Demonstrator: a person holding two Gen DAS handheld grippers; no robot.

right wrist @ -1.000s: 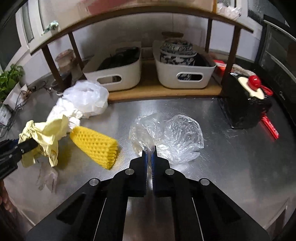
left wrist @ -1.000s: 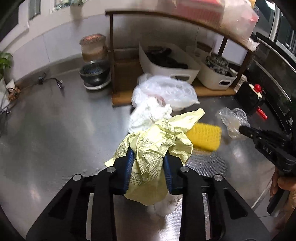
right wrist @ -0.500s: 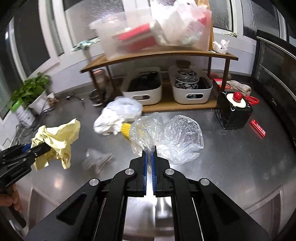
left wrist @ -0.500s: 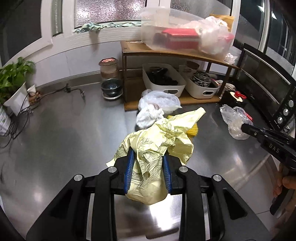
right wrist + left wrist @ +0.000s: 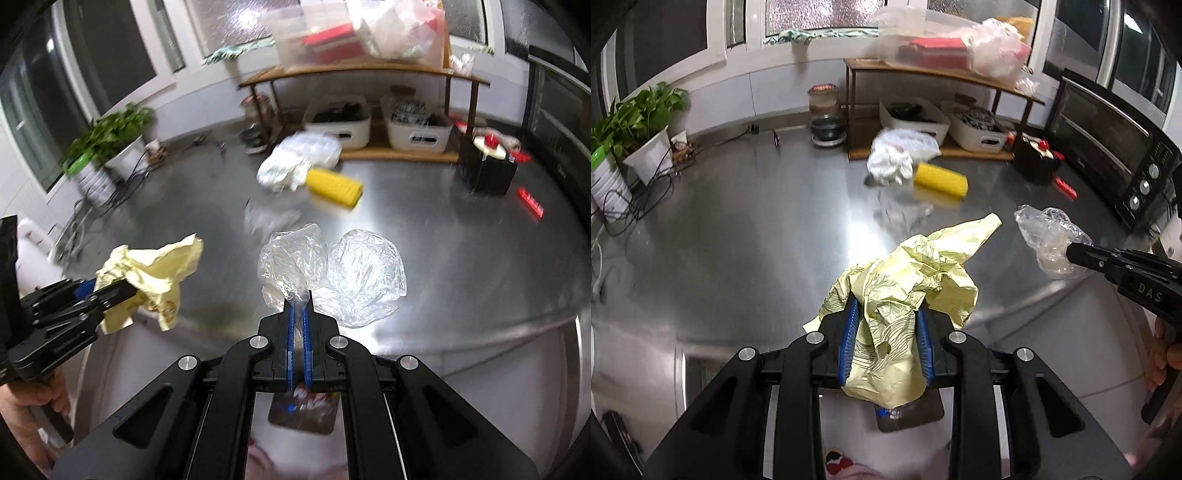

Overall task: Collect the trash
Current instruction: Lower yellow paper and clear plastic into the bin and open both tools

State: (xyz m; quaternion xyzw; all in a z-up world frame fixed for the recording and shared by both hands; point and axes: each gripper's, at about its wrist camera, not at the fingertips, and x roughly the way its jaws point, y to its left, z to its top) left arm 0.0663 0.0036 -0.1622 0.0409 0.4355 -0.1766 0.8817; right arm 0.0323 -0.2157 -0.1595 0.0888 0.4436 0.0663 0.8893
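My left gripper (image 5: 886, 314) is shut on a crumpled yellow paper wrapper (image 5: 912, 280), held up past the counter's front edge; both also show in the right wrist view, the gripper (image 5: 110, 291) and the wrapper (image 5: 155, 269). My right gripper (image 5: 298, 301) is shut on a clear plastic bag (image 5: 332, 273), which also shows in the left wrist view (image 5: 1049, 240). On the steel counter (image 5: 738, 240) lie a yellow foam net sleeve (image 5: 940, 180), a white crumpled bag (image 5: 892, 162) and a small clear plastic scrap (image 5: 901, 214).
A wooden shelf (image 5: 938, 74) with white bins stands at the back. A black toaster oven (image 5: 1115, 155) is at the right, a black box (image 5: 1034, 162) beside it. Potted plants (image 5: 639, 125) and cables are at the left. A dark open container (image 5: 303, 413) lies below the grippers.
Both grippers have pulled back and up from the counter with their loads, now past its front edge. The foam sleeve, white bag and scrap stay on the counter.
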